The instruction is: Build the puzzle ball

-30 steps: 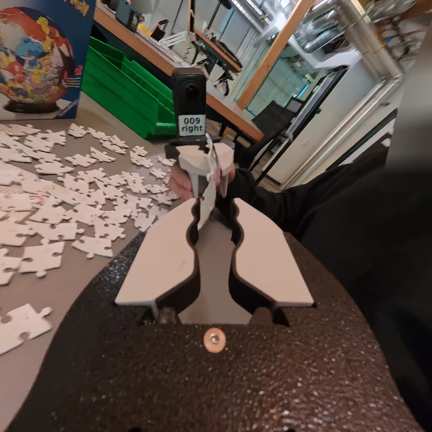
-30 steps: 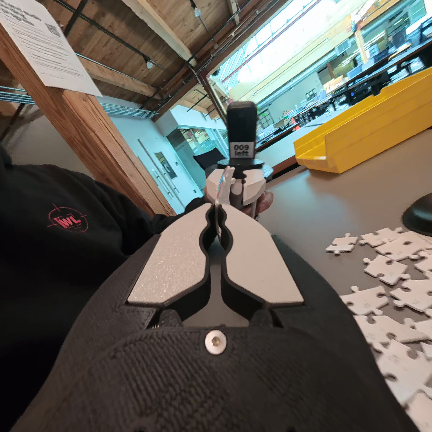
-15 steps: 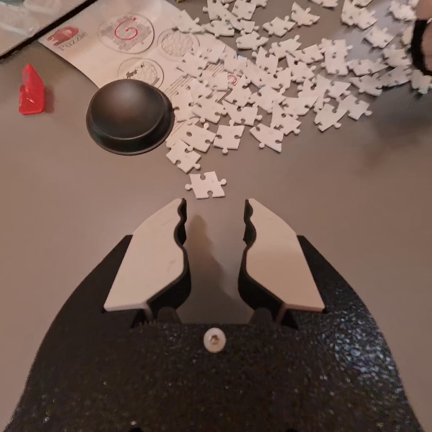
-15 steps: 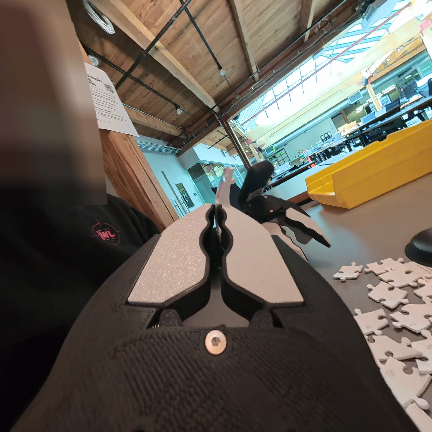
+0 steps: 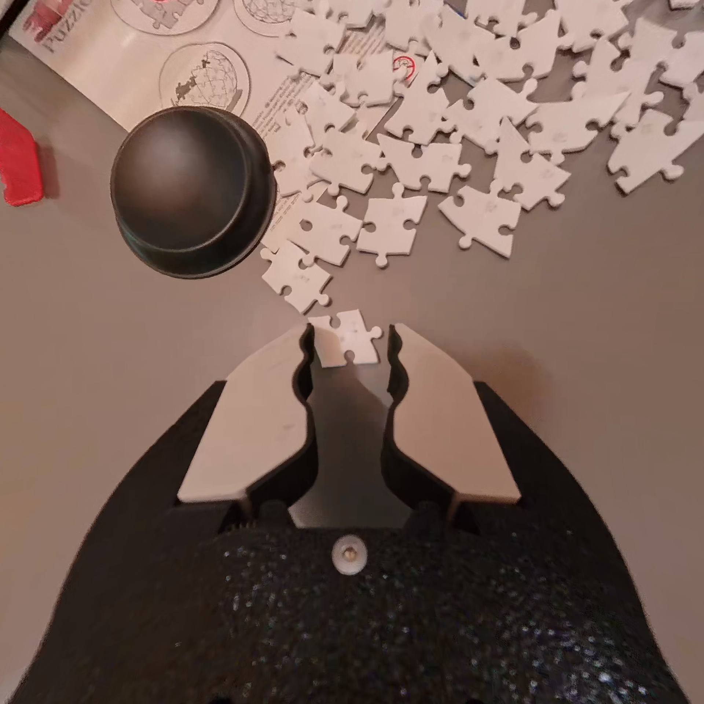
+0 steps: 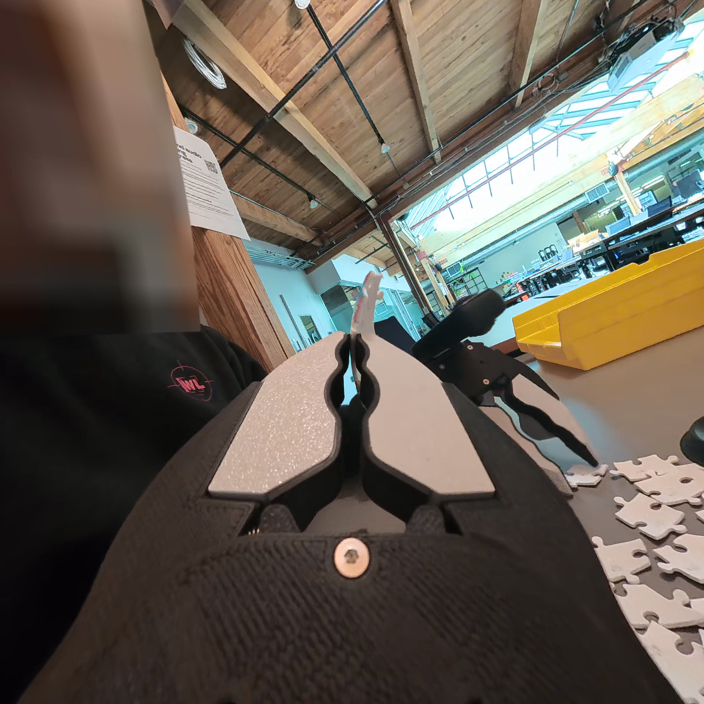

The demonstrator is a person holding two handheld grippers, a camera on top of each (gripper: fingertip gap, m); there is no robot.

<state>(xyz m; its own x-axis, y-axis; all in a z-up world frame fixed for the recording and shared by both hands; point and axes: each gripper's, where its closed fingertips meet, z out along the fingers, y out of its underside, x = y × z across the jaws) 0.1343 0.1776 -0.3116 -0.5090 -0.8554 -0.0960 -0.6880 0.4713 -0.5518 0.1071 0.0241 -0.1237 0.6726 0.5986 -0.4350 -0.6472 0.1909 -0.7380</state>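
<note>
My left gripper [image 5: 350, 331] is open, pointing down at the grey table, its fingertips on either side of a white puzzle piece [image 5: 348, 339] lying face down. Several more white pieces [image 5: 476, 125] are spread beyond it. My right gripper [image 6: 351, 337] is shut on joined puzzle pieces [image 6: 365, 304] and holds them upright in the air. The left gripper also shows in the right wrist view [image 6: 586, 463], its tips at a piece [image 6: 584, 474] on the table.
A black dome-shaped stand [image 5: 190, 198] sits left of the pieces on an instruction sheet [image 5: 133, 64]. A red object [image 5: 19, 171] lies at the far left. A yellow bin [image 6: 609, 320] stands at the back. A person in black [image 6: 95, 419] is close on the left. Some 25 cm of space lies between my two pairs of fingers.
My left gripper let go of the pieces held by the right gripper, swung down to the table and moved in over a single loose piece. The right gripper stayed shut and tilted slightly upward.
</note>
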